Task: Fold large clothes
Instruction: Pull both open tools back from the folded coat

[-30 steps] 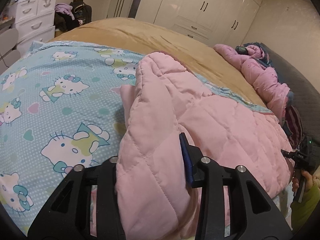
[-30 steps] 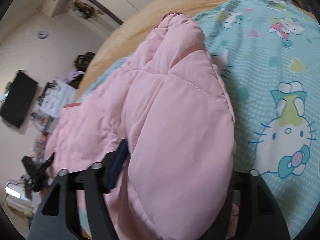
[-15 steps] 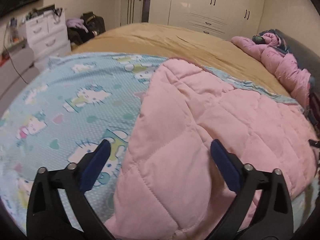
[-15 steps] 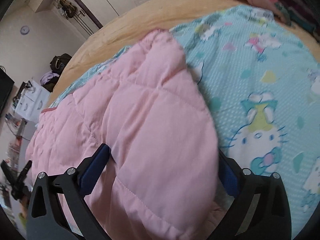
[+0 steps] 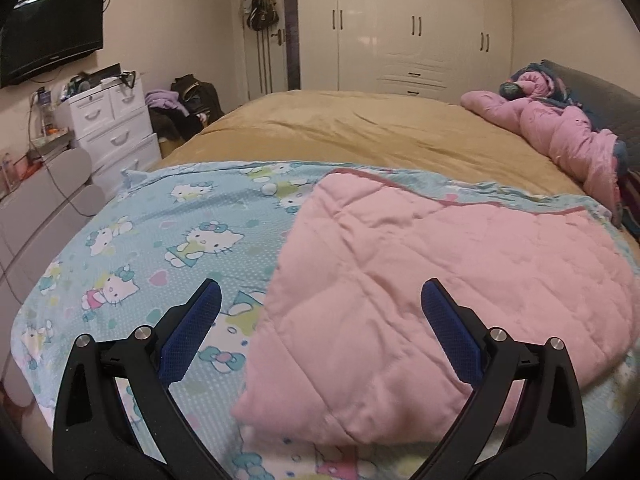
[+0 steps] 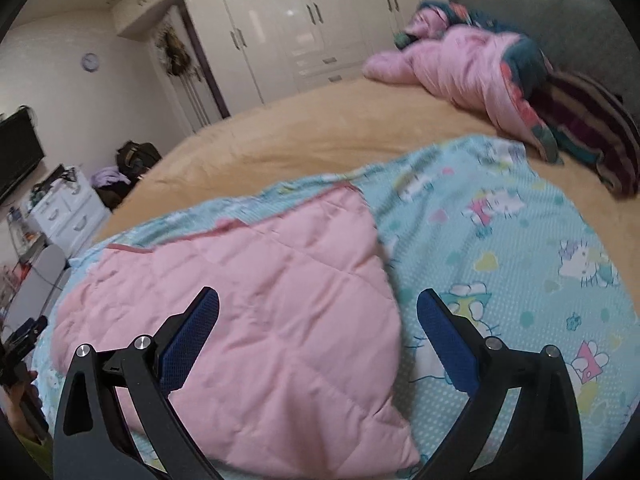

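A quilted blanket lies on the bed, pink side [image 5: 420, 280] folded over its light blue cartoon-cat side [image 5: 160, 248]. In the left wrist view the pink fold covers the right half and its near corner rests between and below the wide-apart blue pads. My left gripper [image 5: 320, 300] is open above it, touching nothing. From the right wrist the pink fold [image 6: 260, 312] fills the left half over the blue print [image 6: 500, 264]. My right gripper [image 6: 318, 308] is open too, hovering over the fold's right edge with nothing held.
A tan bedspread [image 5: 360, 128] covers the bed beyond the blanket. A crumpled pink garment [image 5: 560, 132] and dark striped cloth [image 6: 592, 132] lie by the grey headboard. White drawers [image 5: 112, 120], a wall TV [image 5: 52, 48] and wardrobes [image 5: 420, 24] line the room.
Both grippers were shut on pink folds a second ago; they let go, opened wide and rose back. The pink layer has dropped flat onto the blue side.
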